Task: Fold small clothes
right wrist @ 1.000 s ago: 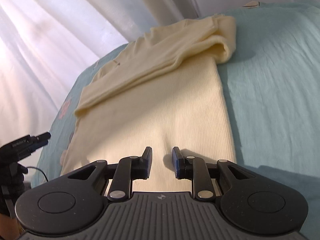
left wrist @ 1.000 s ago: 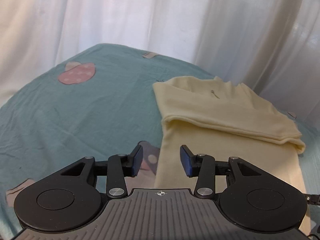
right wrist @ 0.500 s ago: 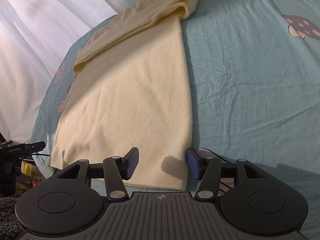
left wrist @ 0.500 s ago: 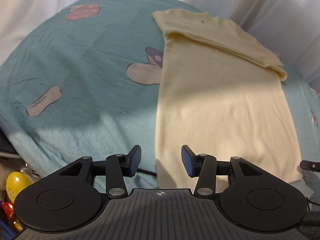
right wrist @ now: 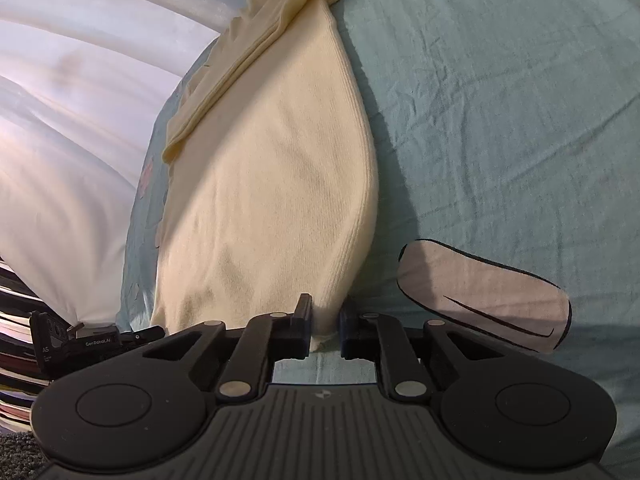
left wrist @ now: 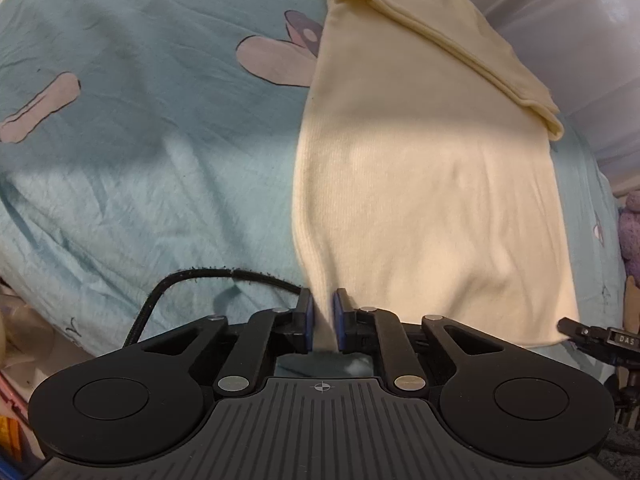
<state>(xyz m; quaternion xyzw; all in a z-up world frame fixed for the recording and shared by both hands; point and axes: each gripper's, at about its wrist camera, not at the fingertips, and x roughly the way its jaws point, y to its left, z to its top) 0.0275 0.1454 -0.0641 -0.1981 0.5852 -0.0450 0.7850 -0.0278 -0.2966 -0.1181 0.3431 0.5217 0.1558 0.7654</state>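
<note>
A cream knit garment [left wrist: 420, 200] lies lengthwise on a teal bed sheet [left wrist: 140, 140], its sleeves folded across the far end [left wrist: 460, 44]. In the left wrist view, my left gripper [left wrist: 323, 316] is at the near left hem corner, and its jaws are closing tight with the cloth pinched between the pads. The right wrist view shows the same garment [right wrist: 272, 200] on the sheet [right wrist: 500, 100]. My right gripper [right wrist: 325, 320] is at the near right hem corner, its jaws closing on the fabric edge, which bunches between the pads.
A black cable [left wrist: 180, 280] lies on the sheet by the left gripper. White curtains [right wrist: 80, 80] hang behind the bed. The bed's edge drops off just below both grippers. A purple plush [left wrist: 630, 232] sits at the far right, and striped cloth [right wrist: 12, 300] at the lower left.
Both grippers drew back from the folded sleeve end to the near hem and tilted down. Their jaws stood open before and are now closed on the two hem corners.
</note>
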